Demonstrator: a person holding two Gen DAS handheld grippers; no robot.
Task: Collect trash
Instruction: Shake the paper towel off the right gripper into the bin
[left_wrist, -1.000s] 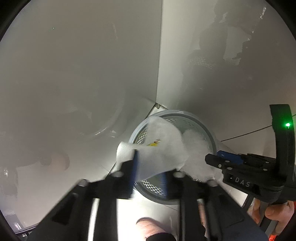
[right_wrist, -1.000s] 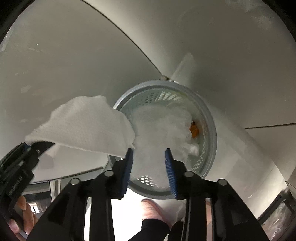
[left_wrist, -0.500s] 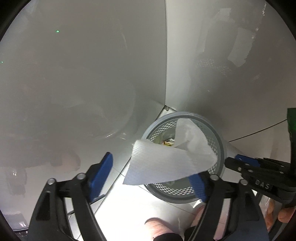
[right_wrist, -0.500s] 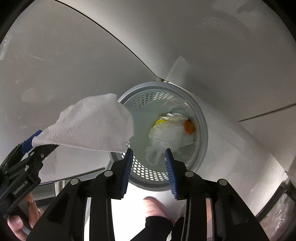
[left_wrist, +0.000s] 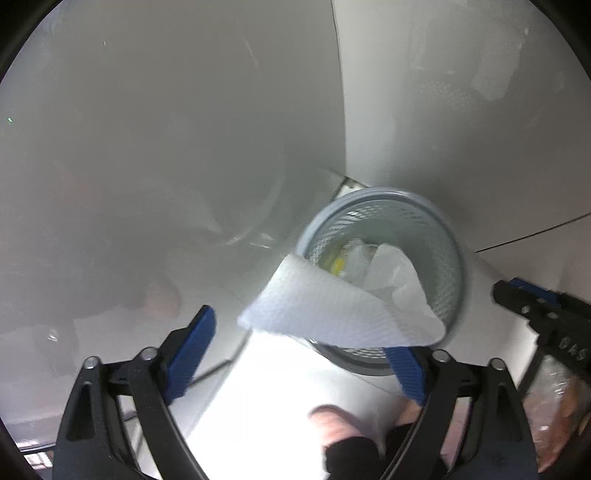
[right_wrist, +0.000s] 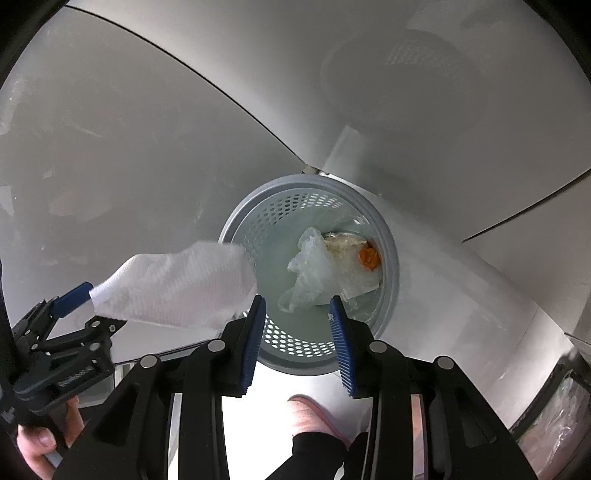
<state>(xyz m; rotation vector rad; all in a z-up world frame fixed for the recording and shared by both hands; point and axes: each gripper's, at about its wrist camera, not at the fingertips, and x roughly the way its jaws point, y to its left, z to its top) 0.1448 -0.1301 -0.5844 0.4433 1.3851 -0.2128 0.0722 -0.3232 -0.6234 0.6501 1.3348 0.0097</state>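
Observation:
A white paper towel (left_wrist: 332, 310) hangs over the near rim of a grey perforated wastebasket (left_wrist: 456, 258). It clings to the right blue pad (left_wrist: 404, 365) of my left gripper (left_wrist: 297, 329), whose jaws are opening wide and do not pinch it. In the right wrist view the towel (right_wrist: 177, 291) droops toward the basket (right_wrist: 392, 254) from the left. My right gripper (right_wrist: 297, 300) hovers above the basket, its jaws partly apart with nothing between them. Inside the basket lie crumpled clear plastic (right_wrist: 314, 273) and an orange scrap (right_wrist: 369, 257).
The basket stands on the floor in a corner of glossy white panels (right_wrist: 147, 158). A person's pink shoe (right_wrist: 314, 410) and dark trouser leg are just below it. A hand (right_wrist: 37, 439) holds the left gripper's handle. A clear bag (right_wrist: 554, 417) shows at the lower right edge.
The left jaws went from pinching the paper towel to spread wide; the towel now dangles from one pad. The clear plastic below the right gripper has dropped into the basket.

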